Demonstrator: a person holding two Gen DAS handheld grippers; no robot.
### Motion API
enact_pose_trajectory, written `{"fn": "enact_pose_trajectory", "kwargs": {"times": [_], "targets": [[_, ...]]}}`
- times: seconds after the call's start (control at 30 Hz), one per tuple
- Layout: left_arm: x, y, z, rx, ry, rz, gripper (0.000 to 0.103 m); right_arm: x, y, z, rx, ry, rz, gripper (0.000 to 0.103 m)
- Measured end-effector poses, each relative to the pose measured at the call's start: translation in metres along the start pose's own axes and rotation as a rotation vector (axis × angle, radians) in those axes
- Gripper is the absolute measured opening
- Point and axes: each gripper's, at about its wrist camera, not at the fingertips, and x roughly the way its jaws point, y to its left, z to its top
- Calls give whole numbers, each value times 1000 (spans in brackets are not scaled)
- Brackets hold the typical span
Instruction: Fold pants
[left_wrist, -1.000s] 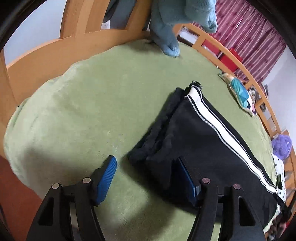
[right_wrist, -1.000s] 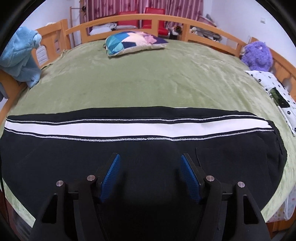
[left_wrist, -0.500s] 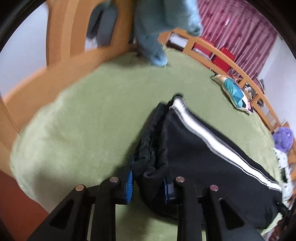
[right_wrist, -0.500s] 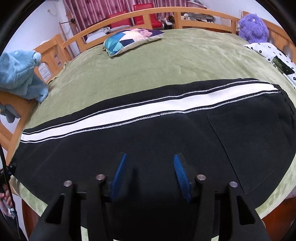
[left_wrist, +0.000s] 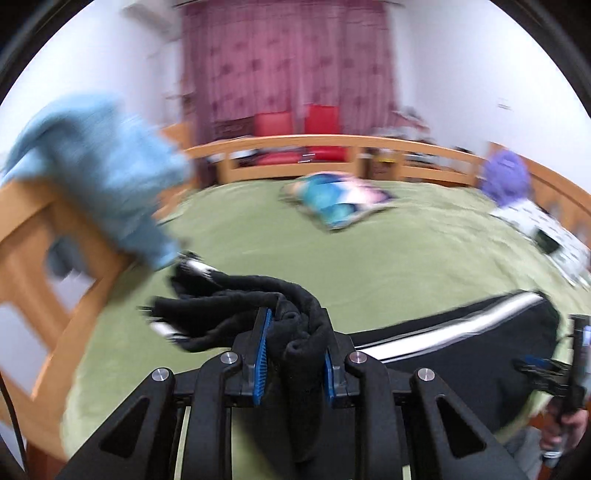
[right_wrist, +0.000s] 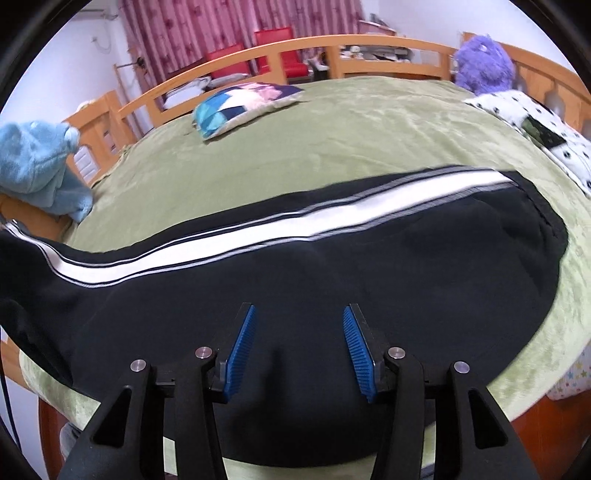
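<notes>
Black pants (right_wrist: 332, 280) with a white side stripe (right_wrist: 332, 218) lie across the near side of the green blanket (right_wrist: 332, 140). My left gripper (left_wrist: 293, 347) is shut on the bunched leg end (left_wrist: 229, 295), which hangs lifted off the bed; this view is blurred by motion. The rest of the pants (left_wrist: 461, 354) trails to the right. My right gripper (right_wrist: 299, 343) sits low on the seat part near the front edge. Its blue pads stand partly apart with a hump of black fabric filling the gap, and they appear pressed on it.
A light blue fleece garment (right_wrist: 37, 166) hangs on the wooden bed rail (right_wrist: 332, 44) at the left. A patterned pillow (right_wrist: 240, 107) lies at the back, with a purple plush toy (right_wrist: 480, 62) and a spotted white cloth (right_wrist: 535, 129) at the right. A person's hand (left_wrist: 569, 424) shows low right.
My left gripper shut on the leg end, then rose and swung with it toward the middle of the bed. My right gripper narrowed onto the pants and shifted sideways.
</notes>
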Motion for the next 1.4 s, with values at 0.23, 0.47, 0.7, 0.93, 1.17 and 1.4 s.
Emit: {"fn": "enact_pose_trajectory", "kwargs": {"times": [0.23,0.47,0.7,0.93,1.17,1.4], "targets": [[34,-150,-20,94,116,-338,25,-29,-63,-6,54,18,-7,50],[53,-139,-50,13,245,-414,39,-27,-81,-24,63,38,-3,51],[47,-49,-62,-104,219,-249,49,5,-20,-22,45,73,208,52],[44,7,-99,-168,269,-178,53,63,52,-19,17,166,267,70],[49,37,-120,-247,283,-173,53,69,97,7,-173,158,239,15],[63,32,-119,-272,304,-210,53,65,55,47,-99,139,216,32]]}}
